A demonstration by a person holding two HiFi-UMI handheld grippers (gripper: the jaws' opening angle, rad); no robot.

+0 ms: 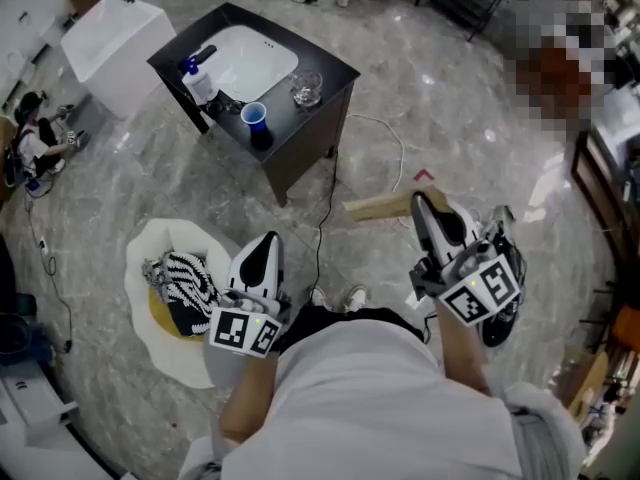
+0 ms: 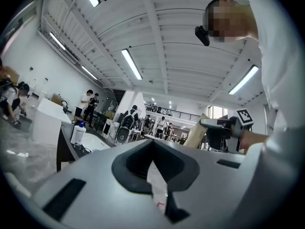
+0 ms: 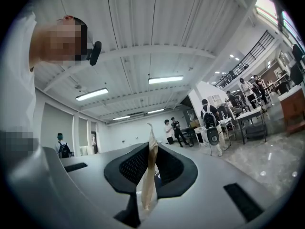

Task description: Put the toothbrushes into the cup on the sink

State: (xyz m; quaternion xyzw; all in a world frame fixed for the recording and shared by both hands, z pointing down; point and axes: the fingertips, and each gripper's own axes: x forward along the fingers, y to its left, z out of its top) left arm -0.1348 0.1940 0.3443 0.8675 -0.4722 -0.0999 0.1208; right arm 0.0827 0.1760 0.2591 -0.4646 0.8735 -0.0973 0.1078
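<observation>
My right gripper (image 1: 432, 213) has its fingers pinching what I take for a brown paper-sleeved toothbrush (image 1: 380, 206), jutting past the tips. My left gripper (image 1: 265, 256) has its fingers pinching a white-wrapped toothbrush (image 2: 155, 185). Both point up, held close for carrying. The blue cup (image 1: 254, 116) stands on the black desk (image 1: 292, 120) beside the sink (image 1: 245, 58), well ahead of all 4 fingers.

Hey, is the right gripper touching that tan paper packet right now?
Touching. The right gripper view shows the right gripper with its jaws closed on the tan paper packet, the pads pressed against both of its faces with no gap.
</observation>
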